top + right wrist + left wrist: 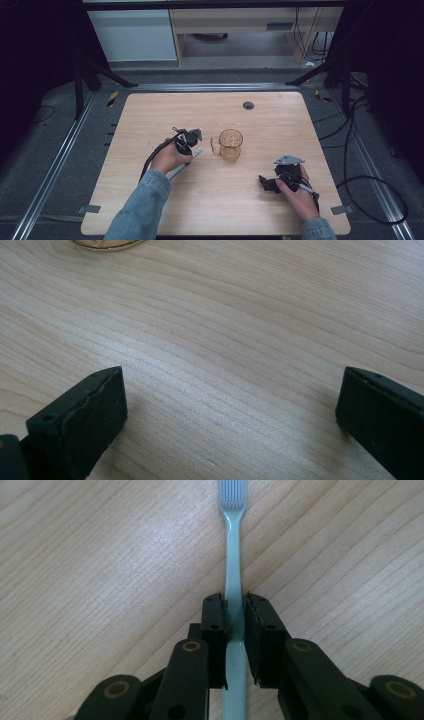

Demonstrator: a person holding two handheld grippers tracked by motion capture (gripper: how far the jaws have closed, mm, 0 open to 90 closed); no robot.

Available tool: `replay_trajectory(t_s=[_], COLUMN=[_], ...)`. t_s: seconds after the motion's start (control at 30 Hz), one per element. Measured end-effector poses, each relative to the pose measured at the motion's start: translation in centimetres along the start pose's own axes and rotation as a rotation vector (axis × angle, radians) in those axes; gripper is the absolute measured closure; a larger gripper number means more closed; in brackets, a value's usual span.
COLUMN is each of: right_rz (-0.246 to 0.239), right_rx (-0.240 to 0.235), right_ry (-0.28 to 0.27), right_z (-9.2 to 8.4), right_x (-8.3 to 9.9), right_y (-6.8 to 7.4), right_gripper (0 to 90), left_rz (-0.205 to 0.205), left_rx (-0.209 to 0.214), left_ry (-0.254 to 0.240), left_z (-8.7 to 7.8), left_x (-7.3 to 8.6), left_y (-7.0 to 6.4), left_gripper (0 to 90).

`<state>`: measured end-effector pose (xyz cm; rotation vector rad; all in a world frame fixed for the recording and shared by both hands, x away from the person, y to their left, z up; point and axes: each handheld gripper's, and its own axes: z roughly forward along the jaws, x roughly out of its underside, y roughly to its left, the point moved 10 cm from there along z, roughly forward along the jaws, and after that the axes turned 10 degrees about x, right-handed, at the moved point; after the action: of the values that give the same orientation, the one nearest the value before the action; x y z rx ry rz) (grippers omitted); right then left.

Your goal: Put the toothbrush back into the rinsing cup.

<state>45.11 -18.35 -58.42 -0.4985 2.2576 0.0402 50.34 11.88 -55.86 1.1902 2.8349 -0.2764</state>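
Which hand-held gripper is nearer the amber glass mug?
Left. The left hand-held gripper, shut on a toothbrush, sits just left of the amber glass mug. The right hand-held gripper rests open, farther off toward the table's near right.

Wooden table [150, 115]; grey floor [60, 145]

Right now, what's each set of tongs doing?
Left tongs: closed on the toothbrush handle, against the table.
Right tongs: open, holding nothing, over bare wood.
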Motion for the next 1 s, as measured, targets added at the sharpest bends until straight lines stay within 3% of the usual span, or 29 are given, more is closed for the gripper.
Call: replay_trajectory(t_s=[0.07, 0.17, 0.53, 1.0], right_rz=[-0.002, 0.002, 0.006, 0.005], right_rx=[0.000, -0.002, -0.006, -0.006], right_ry=[-0.001, 0.001, 0.001, 0.005], right_z=[0.0, 0.0, 0.0, -0.1], right_x=[0.0, 0.0, 0.0, 0.1], right_y=[0.0, 0.0, 0.1, 0.1], right_gripper=[0.4, 0.4, 0.6, 0.4], left_rz=[0.009, 0.012, 0.048, 0.066], left_rx=[-0.003, -0.008, -0.057, -0.066], left_ry=[-0.017, -0.098, -0.327, -0.554], left_z=[-0.5, -2.1, -6.4, -9.1], left_x=[0.0, -0.3, -1.2, -2.8], left_y=[0.0, -0.3, -1.9, -3.3], left_gripper=[78.7, 78.8, 78.8, 78.8])
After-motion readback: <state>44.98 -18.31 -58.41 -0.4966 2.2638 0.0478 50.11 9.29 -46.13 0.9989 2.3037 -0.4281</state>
